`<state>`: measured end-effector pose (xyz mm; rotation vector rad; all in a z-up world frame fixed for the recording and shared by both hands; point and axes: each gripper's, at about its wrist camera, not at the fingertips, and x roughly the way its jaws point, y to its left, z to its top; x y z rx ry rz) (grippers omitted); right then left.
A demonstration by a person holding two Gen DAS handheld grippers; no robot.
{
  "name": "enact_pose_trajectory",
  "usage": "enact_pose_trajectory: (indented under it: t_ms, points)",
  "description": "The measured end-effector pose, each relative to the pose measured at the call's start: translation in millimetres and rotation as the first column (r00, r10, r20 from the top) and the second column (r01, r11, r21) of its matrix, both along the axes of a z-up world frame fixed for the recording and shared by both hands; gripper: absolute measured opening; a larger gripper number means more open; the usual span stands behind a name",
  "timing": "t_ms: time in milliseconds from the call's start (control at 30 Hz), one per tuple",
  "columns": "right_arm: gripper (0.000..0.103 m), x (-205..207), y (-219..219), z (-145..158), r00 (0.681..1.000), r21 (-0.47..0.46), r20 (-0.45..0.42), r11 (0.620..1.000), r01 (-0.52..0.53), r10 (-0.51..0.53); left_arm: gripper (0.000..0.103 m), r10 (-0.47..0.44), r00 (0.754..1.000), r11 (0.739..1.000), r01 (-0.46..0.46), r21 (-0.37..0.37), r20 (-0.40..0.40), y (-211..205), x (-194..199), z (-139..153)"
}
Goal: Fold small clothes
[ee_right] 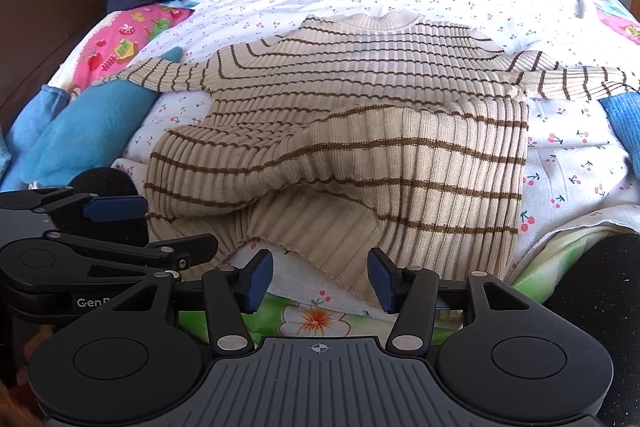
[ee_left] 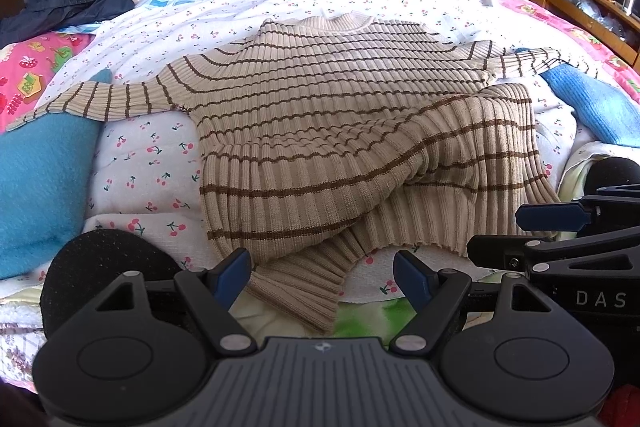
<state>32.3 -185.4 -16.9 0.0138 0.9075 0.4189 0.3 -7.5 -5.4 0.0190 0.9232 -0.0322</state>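
A beige ribbed sweater with thin brown stripes (ee_left: 332,131) lies spread on my cherry-print white bedsheet (ee_left: 156,155), sleeves out to both sides, its hem bunched and seemingly folded over at the near edge. My left gripper (ee_left: 322,277) and right gripper (ee_right: 320,279) hang just short of that hem, both parted with nothing between the blue pads.

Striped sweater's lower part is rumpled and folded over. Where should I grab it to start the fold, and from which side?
Take the striped sweater by its near ribbed hem, coming in low from the bed's near edge. That hem lies closest, in front of the open right gripper and open left gripper, with a free edge to pinch.
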Motion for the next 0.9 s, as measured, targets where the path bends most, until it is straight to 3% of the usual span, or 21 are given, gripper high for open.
enact_pose_trajectory:
  t_ms: [567,900]
  points:
    - [0.054,-1,-15,16,0.997,0.056,0.063,0.998,0.036,-0.04,0.082,-0.068,0.997,0.994,0.064,0.092,0.036,-19,5,19]
    - [0.057,31,-28,30,0.991,0.108,0.085,0.99,0.096,-0.105,0.083,-0.082,0.995,0.996,0.08,0.026,0.055,-15,33,39]
